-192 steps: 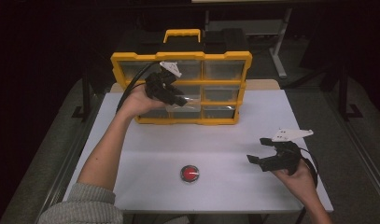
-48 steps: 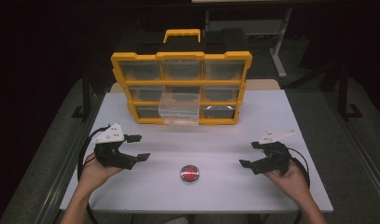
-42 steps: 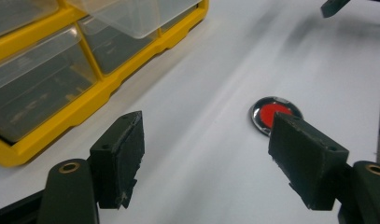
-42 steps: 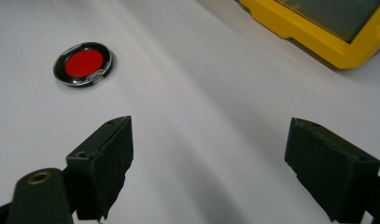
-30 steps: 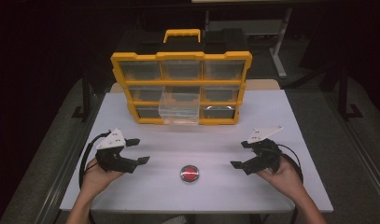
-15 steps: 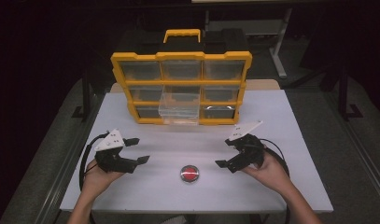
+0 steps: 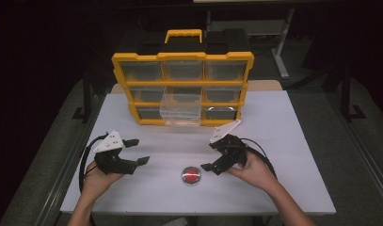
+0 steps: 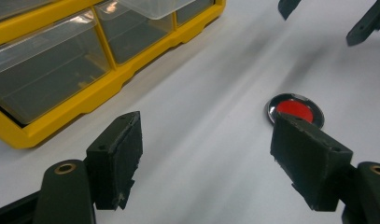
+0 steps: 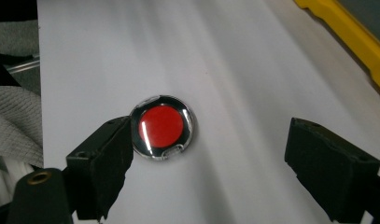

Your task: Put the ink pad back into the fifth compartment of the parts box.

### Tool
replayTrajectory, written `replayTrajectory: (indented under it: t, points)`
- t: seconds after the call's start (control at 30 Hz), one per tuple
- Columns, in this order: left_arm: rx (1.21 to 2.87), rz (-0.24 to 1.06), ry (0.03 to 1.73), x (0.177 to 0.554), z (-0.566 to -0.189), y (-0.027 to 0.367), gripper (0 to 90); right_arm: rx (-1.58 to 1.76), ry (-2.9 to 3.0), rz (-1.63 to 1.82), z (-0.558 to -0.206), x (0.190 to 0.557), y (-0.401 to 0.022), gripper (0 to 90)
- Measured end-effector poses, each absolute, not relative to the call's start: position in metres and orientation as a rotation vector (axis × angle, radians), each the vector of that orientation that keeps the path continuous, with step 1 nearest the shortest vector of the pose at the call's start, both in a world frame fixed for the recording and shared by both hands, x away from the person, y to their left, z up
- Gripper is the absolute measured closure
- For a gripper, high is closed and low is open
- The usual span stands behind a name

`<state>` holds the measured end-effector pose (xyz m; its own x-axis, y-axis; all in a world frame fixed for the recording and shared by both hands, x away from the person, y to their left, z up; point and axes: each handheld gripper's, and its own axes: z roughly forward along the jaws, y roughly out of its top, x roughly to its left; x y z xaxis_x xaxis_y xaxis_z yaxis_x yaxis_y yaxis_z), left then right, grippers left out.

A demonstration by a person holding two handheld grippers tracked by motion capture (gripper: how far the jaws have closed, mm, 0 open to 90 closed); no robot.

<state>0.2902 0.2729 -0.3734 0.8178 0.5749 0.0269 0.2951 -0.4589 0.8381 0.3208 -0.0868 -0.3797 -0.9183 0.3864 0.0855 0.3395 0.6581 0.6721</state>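
Disc (image 7: 191,175): red, flat on desk (image 7: 292,141), lower centre.
Right gripper (image 7: 211,156): fingers wide apart, empty, beside disc.
Left gripper (image 7: 137,151): fingers wide apart, empty.

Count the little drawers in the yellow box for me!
9 in the yellow box, in three rows of three. The top three are shut. The clear bottom-middle drawer is pulled out, hiding part of the one above it.

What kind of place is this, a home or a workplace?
Probably a workshop or lab, not a home. A plain white table carries a yellow parts organizer with clear drawers. More desk legs stand in the dark room behind, and the person's hands hold cabled grippers.
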Motion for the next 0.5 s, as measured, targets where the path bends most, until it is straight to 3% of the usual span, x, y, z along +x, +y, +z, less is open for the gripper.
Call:
replayTrajectory:
  t: [0.5]
  points:
    - [2.065,0.385,0.637,0.289,-0.373,0.275,25.1,0.468,2.937,1.002,-0.418,0.324,-0.037,19.2]
